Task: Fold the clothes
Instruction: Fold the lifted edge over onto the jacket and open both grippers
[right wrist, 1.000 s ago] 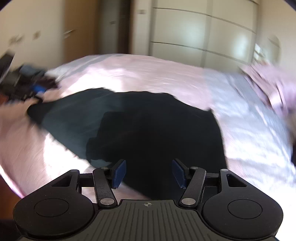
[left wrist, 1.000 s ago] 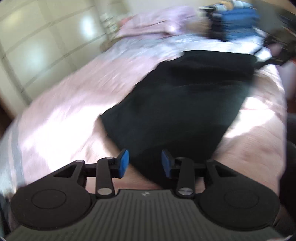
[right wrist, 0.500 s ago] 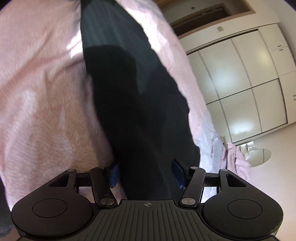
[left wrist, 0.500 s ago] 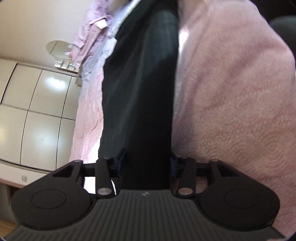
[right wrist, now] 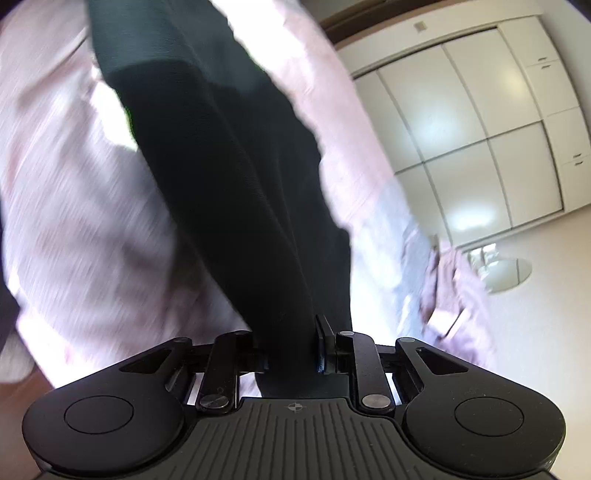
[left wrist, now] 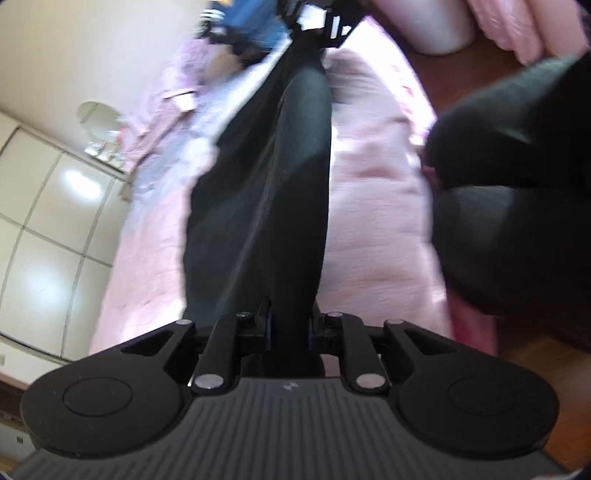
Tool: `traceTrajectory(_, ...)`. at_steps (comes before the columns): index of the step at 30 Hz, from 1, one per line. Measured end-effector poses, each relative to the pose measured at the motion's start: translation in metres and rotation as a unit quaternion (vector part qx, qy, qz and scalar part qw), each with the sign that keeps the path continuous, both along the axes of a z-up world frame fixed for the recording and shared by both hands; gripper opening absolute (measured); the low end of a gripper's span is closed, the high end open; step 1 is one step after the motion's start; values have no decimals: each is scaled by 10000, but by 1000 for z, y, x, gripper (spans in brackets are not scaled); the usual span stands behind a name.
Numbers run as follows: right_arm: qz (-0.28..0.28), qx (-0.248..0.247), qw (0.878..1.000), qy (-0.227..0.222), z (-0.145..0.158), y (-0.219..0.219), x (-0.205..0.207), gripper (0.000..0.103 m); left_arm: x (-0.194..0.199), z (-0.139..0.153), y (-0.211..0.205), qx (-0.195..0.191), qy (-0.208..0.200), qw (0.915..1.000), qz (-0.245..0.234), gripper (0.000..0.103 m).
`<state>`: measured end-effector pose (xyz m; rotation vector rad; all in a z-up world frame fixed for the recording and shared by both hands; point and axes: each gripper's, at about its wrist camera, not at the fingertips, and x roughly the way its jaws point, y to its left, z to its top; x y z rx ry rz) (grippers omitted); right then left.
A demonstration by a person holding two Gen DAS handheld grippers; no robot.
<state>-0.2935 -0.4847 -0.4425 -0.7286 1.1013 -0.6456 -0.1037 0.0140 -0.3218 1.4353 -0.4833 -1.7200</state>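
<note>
A black garment lies stretched along a pink bed cover. My left gripper is shut on the garment's near edge, and the cloth runs taut away from its jaws. In the right wrist view the same black garment runs from my right gripper, which is shut on another part of its near edge. The blue pads are mostly hidden by the cloth. Both views are tilted and blurred.
A pile of pink clothes and a blue folded stack lie at the far end of the bed. White wardrobe doors stand beyond the bed. A dark bulky shape fills the right of the left wrist view.
Both grippers went from open over the flat garment to shut on its near edge. The cloth is now lifted and pulled taut from the bed.
</note>
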Motion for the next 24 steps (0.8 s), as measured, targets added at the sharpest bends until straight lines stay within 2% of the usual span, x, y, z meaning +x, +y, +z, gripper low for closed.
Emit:
traceTrajectory(2,17,-29,9999,122,-20,4,-3,26,-12,-18,8,77,-165,9998,-75,20)
traceTrajectory(4,4,-141,9997,197,-33,11,-5,28,-6,-20,16,124,-125,9998,-27,23)
traceTrajectory(6,-219,-183,9995,154,-24,16,-5,34,7,-11,23,196,129,9996,129,27)
traceTrajectory(8,-383,-252,9989,112,-15,27,-5,48,22,-3,31,244,351,9987,286,30)
traceTrajectory(10,-523,-337,9980,73,-5,38,-5,52,35,1,40,231,439,9979,411,30)
traceTrajectory(12,-452,-427,9981,-43,7,70,0,54,48,6,49,217,527,9969,537,30)
traceTrajectory(15,66,-335,9984,-453,23,113,22,63,68,12,63,197,658,9950,725,30)
traceTrajectory(18,899,53,9918,-902,35,153,56,65,88,19,77,176,789,9925,913,31)
traceTrajectory(20,1391,125,9852,-996,35,177,84,65,97,25,76,47,872,9913,986,34)
traceTrajectory(24,2188,248,9709,-941,19,214,140,65,107,31,70,-125,955,9906,972,48)
